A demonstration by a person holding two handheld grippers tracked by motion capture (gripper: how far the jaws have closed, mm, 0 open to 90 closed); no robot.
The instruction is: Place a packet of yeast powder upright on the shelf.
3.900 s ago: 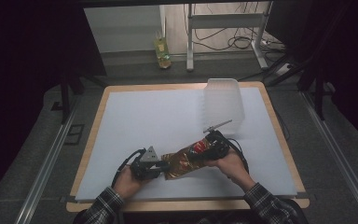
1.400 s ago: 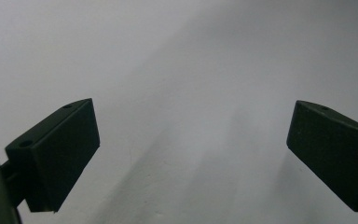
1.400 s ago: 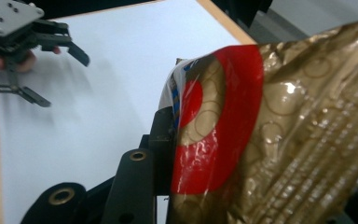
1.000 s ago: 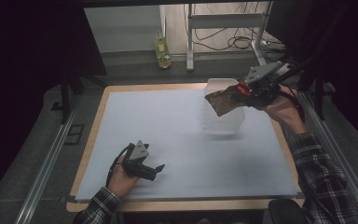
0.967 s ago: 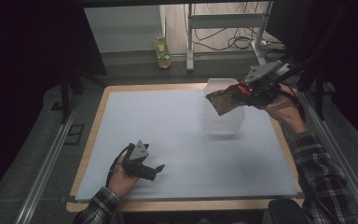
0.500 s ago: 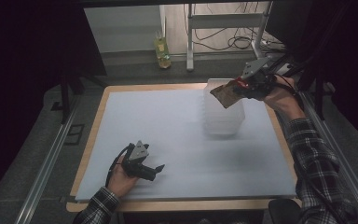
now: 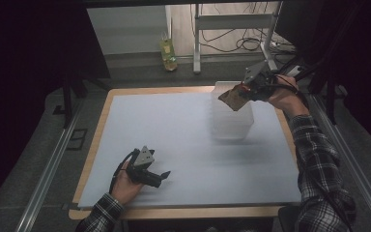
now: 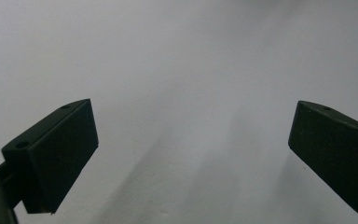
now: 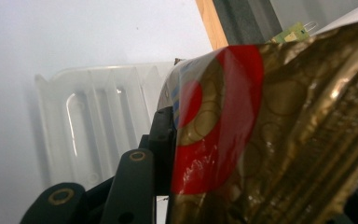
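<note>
While the left gripper (image 7: 160, 176) is resting on the table (image 7: 174, 135) w/ jaws spread, the right gripper (image 7: 241, 92) is pinching a gold snack bag (image 7: 232, 98) above the clear bin (image 7: 232, 121).

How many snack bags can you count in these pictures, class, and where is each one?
1. A gold and red snack bag is clamped in the right claw, held above the open top of the translucent plastic bin at the table's far right. More could lie hidden inside the bin.
</note>
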